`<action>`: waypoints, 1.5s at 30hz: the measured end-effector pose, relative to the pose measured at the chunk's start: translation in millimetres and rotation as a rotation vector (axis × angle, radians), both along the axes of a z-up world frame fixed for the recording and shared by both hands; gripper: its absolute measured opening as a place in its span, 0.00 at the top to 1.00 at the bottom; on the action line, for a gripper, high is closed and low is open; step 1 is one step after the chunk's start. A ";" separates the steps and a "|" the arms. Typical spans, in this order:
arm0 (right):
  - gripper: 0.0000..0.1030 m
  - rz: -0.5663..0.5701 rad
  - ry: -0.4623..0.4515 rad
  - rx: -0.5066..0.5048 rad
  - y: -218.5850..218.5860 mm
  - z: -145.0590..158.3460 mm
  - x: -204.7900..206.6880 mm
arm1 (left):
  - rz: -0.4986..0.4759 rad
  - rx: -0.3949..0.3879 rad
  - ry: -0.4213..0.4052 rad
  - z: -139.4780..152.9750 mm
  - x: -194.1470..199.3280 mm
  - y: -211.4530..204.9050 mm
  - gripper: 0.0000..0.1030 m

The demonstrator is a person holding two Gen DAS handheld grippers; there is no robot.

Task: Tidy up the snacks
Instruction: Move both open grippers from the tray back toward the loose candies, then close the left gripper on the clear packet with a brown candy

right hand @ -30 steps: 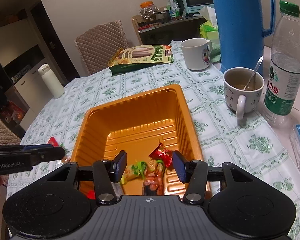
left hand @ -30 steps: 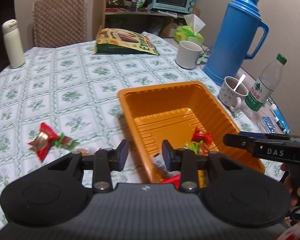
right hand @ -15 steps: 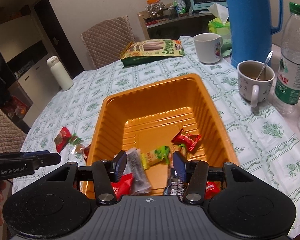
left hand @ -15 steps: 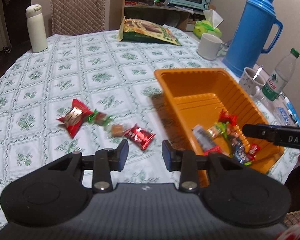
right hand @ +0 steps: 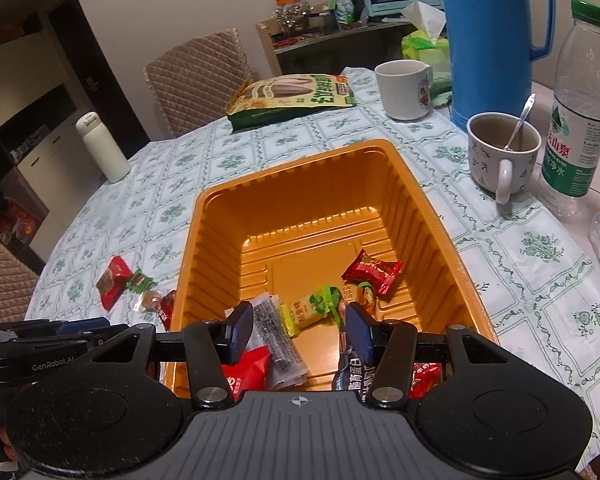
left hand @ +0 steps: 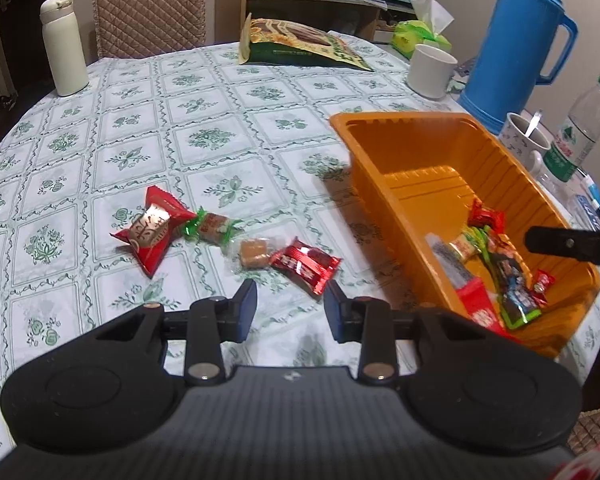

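- left claw (left hand: 290,306) open, empty, over tablecloth (left hand: 204,120) just short of red candy (left hand: 305,265)
- right claw (right hand: 298,330) open, empty, above snacks in orange tray (right hand: 428,216)

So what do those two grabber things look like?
Both are black plastic. The left gripper and right gripper each have a ribbed body, two round discs, silver screws and dark blue pads on the jaws. The left one's side reads "GenRobot.AI" in white.
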State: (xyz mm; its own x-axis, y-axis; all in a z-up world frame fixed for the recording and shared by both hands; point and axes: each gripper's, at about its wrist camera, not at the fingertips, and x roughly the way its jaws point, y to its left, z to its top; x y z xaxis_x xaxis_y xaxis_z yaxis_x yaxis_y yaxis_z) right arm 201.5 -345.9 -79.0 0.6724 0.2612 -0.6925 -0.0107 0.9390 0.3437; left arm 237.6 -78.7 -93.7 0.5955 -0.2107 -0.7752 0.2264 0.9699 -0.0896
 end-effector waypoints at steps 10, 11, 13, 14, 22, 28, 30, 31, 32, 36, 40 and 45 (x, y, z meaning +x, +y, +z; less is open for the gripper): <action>0.50 -0.028 0.013 -0.008 3.0 -3.6 10.3 | 0.071 -0.023 0.013 -15.8 41.3 11.4 0.68; 0.50 -0.031 0.014 -0.009 3.1 -4.0 11.4 | 0.075 -0.025 0.016 -18.1 44.9 11.6 0.68; 0.50 -0.037 0.018 -0.010 3.2 -4.8 13.9 | 0.078 -0.028 0.026 -22.7 51.1 11.5 0.68; 0.50 -0.039 0.020 -0.010 3.5 -4.9 15.0 | 0.078 -0.028 0.030 -25.4 53.5 11.1 0.68; 0.50 -0.049 0.035 -0.015 4.0 -7.9 24.0 | 0.084 -0.022 0.042 -39.8 61.0 10.8 0.66; 0.50 -0.036 0.040 -0.017 7.7 -9.8 29.2 | 0.023 0.034 0.013 -40.3 52.7 -0.7 0.67; 0.50 -0.031 0.042 -0.018 8.9 -10.5 30.8 | -0.004 0.051 0.006 -40.8 48.3 -4.4 0.69; 0.50 -0.029 0.043 -0.018 9.4 -10.7 31.4 | -0.016 0.056 0.004 -41.1 46.0 -5.8 0.71; 0.50 -0.027 0.043 -0.019 10.2 -11.1 32.2 | -0.025 0.066 -0.001 -41.1 43.8 -7.2 0.72; 0.50 -0.021 0.045 -0.018 10.8 -12.2 33.6 | -0.041 0.087 -0.009 -40.4 38.0 -6.3 0.73; 0.50 -0.008 0.040 -0.014 12.1 -11.6 34.0 | -0.023 0.084 0.000 -38.0 32.5 5.5 0.75; 0.50 0.015 0.028 -0.008 17.5 -9.3 35.2 | 0.025 0.072 0.006 -31.4 21.0 28.4 0.75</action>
